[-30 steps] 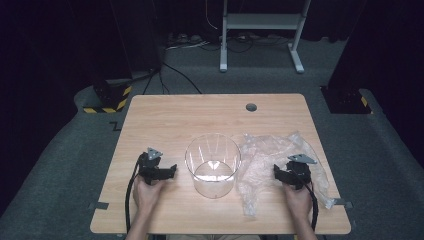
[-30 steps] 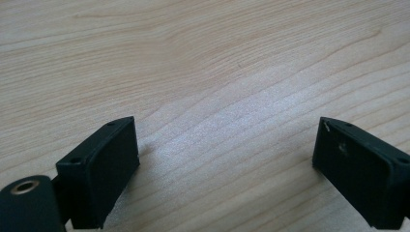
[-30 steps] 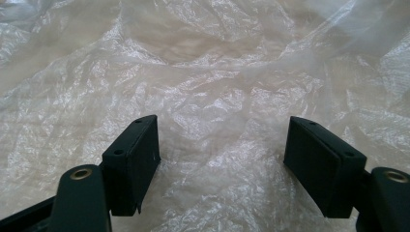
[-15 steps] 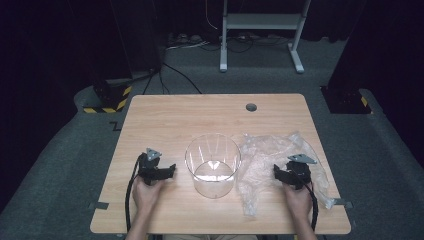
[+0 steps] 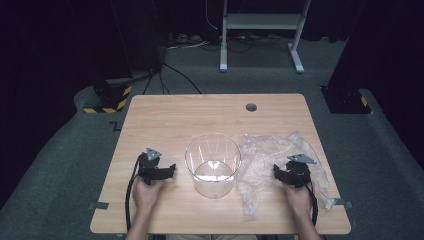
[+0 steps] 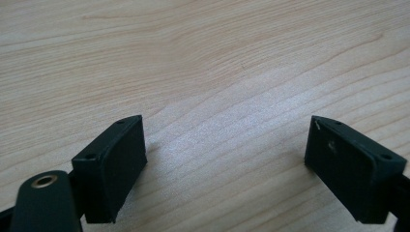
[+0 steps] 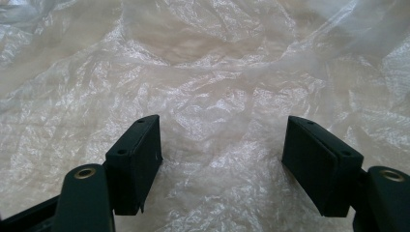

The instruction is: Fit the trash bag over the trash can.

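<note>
Both claws gaped empty — the left claw point(image 5: 171, 170) over bare tabletop point(image 5: 165, 120), the right claw point(image 5: 276, 172) above the crumpled plastic bag point(image 5: 265, 150) — flanking a clear container point(image 5: 213, 165).

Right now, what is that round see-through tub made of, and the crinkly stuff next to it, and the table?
The tub looks like clear hard plastic, maybe glass: it stands stiff, glossy, and shows the table through its wall. The crinkly sheet looks like thin plastic film, a bag perhaps: cloudy, shiny, full of fine wrinkles. The table looks like pale wood or wood-look laminate: smooth, matte, with grain lines.
</note>
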